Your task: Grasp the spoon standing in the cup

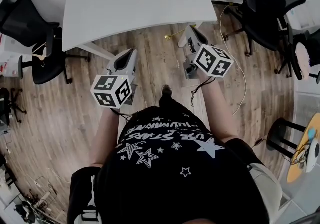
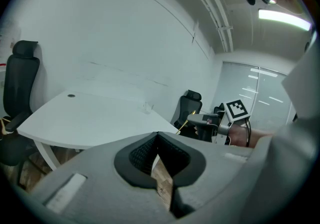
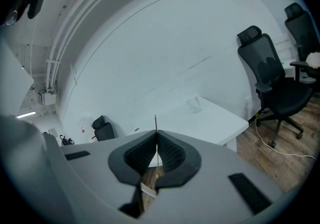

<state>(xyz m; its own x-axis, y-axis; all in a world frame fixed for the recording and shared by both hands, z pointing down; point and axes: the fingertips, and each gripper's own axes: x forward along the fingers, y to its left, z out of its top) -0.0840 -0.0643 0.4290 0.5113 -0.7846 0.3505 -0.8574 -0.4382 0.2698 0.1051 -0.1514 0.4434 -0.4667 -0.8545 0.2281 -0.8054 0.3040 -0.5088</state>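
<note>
**Firmly pinched: gold spoon in the right gripper, cup apart on the table**

Pressed together, the jaws of the right gripper (image 3: pixel 157 140) clamp a thin gold spoon (image 3: pixel 155 122), its slim handle sticking out past the jaw tips. The left gripper (image 2: pixel 158 138) is closed tip to tip with nothing between its pads. Only a sliver of the wooden floor (image 1: pixel 65 113) shows through the gap beneath them. The person, in a black star-printed shirt (image 1: pixel 170 168), stands on that floor and holds both grippers out in front, side by side, just short of the near edge of a curved white table (image 3: pixel 215 118). A clear cup (image 3: pixel 194 104) stands upright towards the table's far side, well apart from the spoon and from both grippers. Black office chairs (image 3: pixel 272 75) stand on either side of the table.
</note>
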